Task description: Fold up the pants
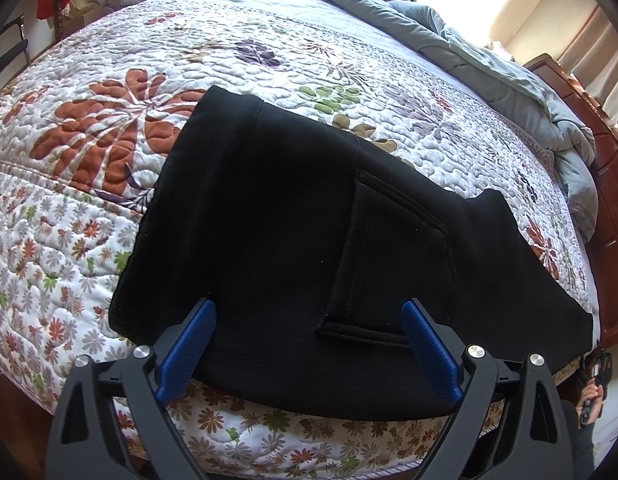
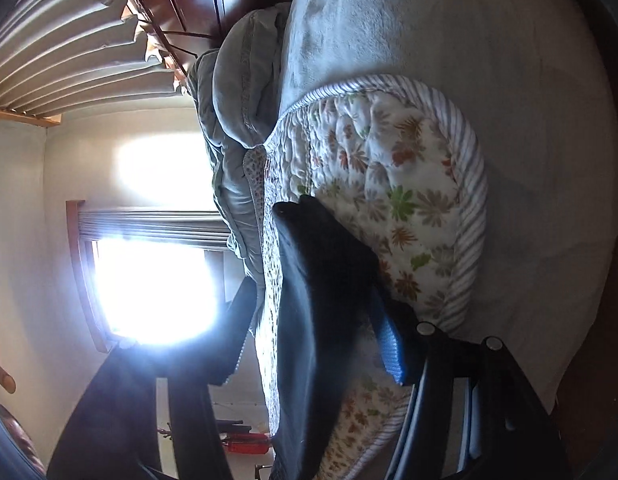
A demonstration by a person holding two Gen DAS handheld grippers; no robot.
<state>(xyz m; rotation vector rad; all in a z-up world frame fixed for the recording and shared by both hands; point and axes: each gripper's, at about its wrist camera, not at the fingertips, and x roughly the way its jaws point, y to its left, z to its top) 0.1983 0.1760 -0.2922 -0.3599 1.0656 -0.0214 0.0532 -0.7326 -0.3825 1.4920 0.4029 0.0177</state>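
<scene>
Left gripper [image 1: 309, 344]: nearest the lens, its blue fingers [image 1: 191, 350] spread wide over the near part of the pants, one each side of the pocket's lower end; jaws fully apart, nothing clamped between them.
Pants [image 1: 277, 248]: black, folded into a broad slab lying flat on the bed, near edge reaching the bed's front edge and hanging slightly past it.
Pocket [image 1: 389, 264]: sewn patch facing up on the pants, right of their middle.
Pants edges: far-left corner lies on the large red leaf print; right corner runs out toward the bed's right side.
Bed [image 1: 89, 216]: floral quilt, wide bare stretch left of and beyond the pants.
Grey duvet [image 1: 489, 64]: bunched along the far right side of the bed, well apart from the pants.
Headboard [image 1: 605, 184]: dark wood, right of the duvet.
Right gripper [image 2: 383, 344]: seen sideways at the pants' [image 2: 321, 300] corner by the quilt's striped border; one blue finger [image 2: 389, 344] lies against the black cloth, the other is hidden, so I cannot tell how far the jaws stand apart or whether they grip.
Window [image 2: 149, 288]: bright, beyond the bed.
</scene>
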